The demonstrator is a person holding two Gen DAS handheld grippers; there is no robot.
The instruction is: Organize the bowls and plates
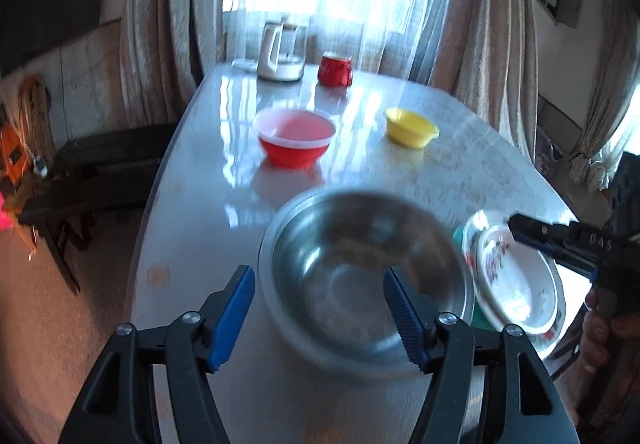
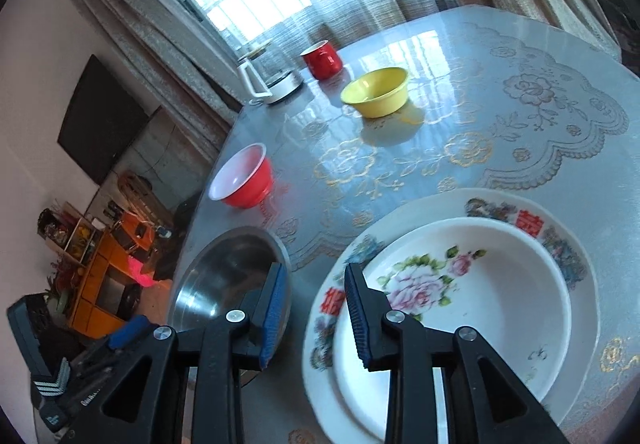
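Biggest task piece is the wide rimmed plate [image 2: 568, 244] w/ flower prints and red characters, sitting at the near right of the tabletop [image 2: 500, 104]. A white floral dish [image 2: 480, 304] sits nested in it. Just left of that is the steel bowl [image 1: 360, 272], shiny and empty, blurry in the left wrist view. Further back: red bowl [image 1: 294, 138] w/ white inside, then the smaller yellow bowl [image 1: 410, 126], well apart from each other.

Left gripper [image 1: 320, 320] has its jaws wide apart, straddling the steel bowl's near rim w/o touching it. Right gripper [image 2: 316, 312] jaws are apart too, nothing between them, hovering over the gap btwn steel bowl and plate.

At the far end, a white kettle [image 1: 280, 56] and red mug [image 1: 335, 70]. Tabletop is glossy w/ a lace-pattern cover; curtains [image 1: 160, 24] and a bright window behind.
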